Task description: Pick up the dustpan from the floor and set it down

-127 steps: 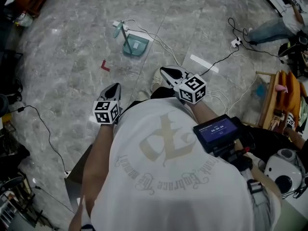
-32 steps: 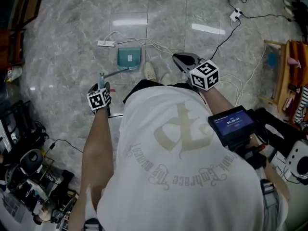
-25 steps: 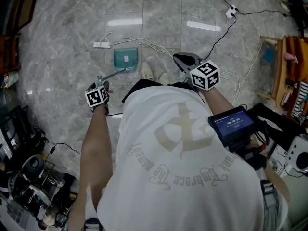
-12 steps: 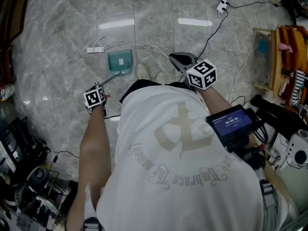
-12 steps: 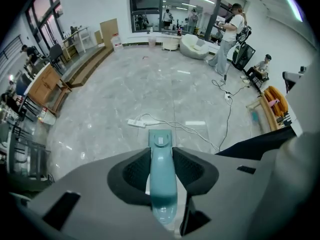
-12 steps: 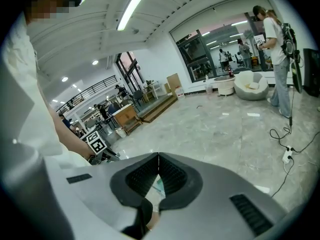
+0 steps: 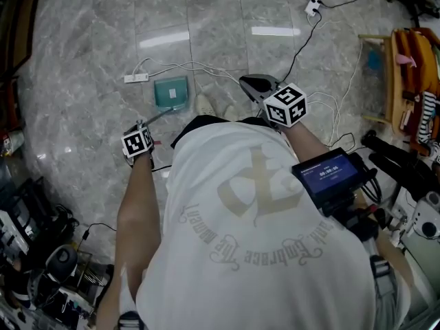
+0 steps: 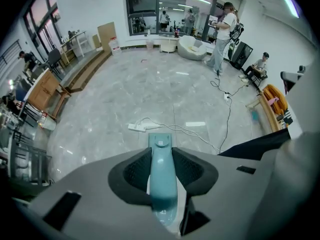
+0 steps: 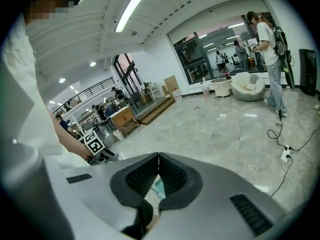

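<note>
The teal dustpan point(image 7: 170, 92) lies flat on the marble floor ahead of the person's feet. Its long handle point(image 7: 155, 116) slants back toward the left gripper point(image 7: 142, 126), which points steeply down. In the left gripper view the teal handle point(image 8: 161, 179) runs between the two jaws of the left gripper point(image 8: 161, 153). The jaws are closing and their pads press on the handle's sides. The right gripper point(image 7: 249, 83) hangs in the air to the right of the dustpan. In the right gripper view the tips of the right gripper point(image 9: 158, 157) meet with nothing between them.
A white power strip point(image 7: 134, 78) and loose white cables point(image 7: 206, 67) lie just beyond the dustpan. The person's shoes point(image 7: 205, 104) stand right of it. A wooden rack point(image 7: 405, 60) is at the far right, and dark equipment point(image 7: 41, 267) crowds the lower left.
Since five seconds ago the person has walked up to the dustpan and the left gripper has come down onto its handle end. Over the last second both grippers stay nearly still.
</note>
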Available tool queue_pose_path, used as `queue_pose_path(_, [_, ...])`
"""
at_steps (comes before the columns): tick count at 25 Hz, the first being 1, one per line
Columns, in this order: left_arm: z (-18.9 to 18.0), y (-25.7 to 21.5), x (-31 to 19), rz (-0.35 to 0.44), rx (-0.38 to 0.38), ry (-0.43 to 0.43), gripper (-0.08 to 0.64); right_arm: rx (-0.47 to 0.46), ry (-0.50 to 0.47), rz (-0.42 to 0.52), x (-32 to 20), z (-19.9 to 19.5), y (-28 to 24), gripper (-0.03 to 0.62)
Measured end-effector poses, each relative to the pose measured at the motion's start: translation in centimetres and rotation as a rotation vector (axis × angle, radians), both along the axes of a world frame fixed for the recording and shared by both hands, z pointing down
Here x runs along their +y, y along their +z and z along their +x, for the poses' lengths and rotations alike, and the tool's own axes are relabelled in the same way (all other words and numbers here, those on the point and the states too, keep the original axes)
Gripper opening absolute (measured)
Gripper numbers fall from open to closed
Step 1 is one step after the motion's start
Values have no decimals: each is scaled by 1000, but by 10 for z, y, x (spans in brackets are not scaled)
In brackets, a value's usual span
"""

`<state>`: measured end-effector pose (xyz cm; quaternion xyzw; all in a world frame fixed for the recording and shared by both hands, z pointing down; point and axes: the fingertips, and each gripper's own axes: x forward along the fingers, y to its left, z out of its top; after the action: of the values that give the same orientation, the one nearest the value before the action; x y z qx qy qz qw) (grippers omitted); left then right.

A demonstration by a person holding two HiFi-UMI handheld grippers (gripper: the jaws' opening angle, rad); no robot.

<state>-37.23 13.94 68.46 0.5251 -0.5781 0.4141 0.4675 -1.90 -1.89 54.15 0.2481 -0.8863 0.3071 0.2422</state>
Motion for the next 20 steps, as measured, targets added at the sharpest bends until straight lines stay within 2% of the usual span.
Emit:
queue_pose_path(11, [7,-35,-31,62,22,14,137,-5,56,7,-10,8,0,17])
queue_pose_path(20, [32,-58,-65,125,59,104,135,-7,98,20,-20,16,-2,15])
